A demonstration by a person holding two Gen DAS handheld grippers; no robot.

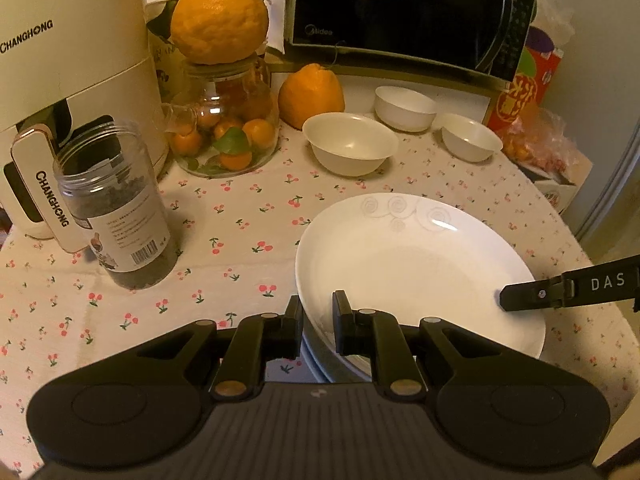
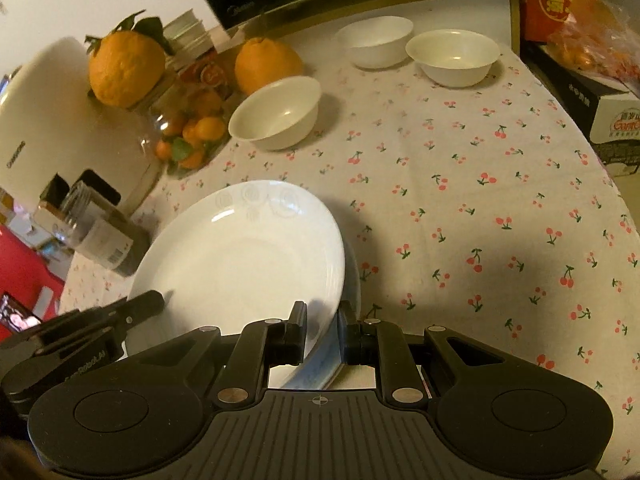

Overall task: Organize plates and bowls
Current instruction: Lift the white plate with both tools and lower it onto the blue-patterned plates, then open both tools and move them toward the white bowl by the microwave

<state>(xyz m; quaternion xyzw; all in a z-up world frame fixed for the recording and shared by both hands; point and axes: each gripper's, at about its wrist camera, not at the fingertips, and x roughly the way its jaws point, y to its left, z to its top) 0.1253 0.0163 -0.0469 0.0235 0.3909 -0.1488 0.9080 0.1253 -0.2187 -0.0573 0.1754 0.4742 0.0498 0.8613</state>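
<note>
you pinch the top plate [image 1: 416, 264] at both rims, left gripper [image 1: 318, 322] & right gripper [image 2: 322, 330] clamped on it atop the stack on the tablecloth [image 2: 480, 200], plates seemingly done; next calls for letting go, then nesting three bowls [image 1: 350, 142].

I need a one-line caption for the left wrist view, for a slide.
Both grippers, left and right, at the rim of a white plate; three bowls behind.

Both grippers, left gripper [image 1: 318, 322] and right gripper [image 2: 322, 330], are matte black plastic with brass-coloured pivot pins, round side discs and ribbed bases; one finger reads "DAS".
</note>
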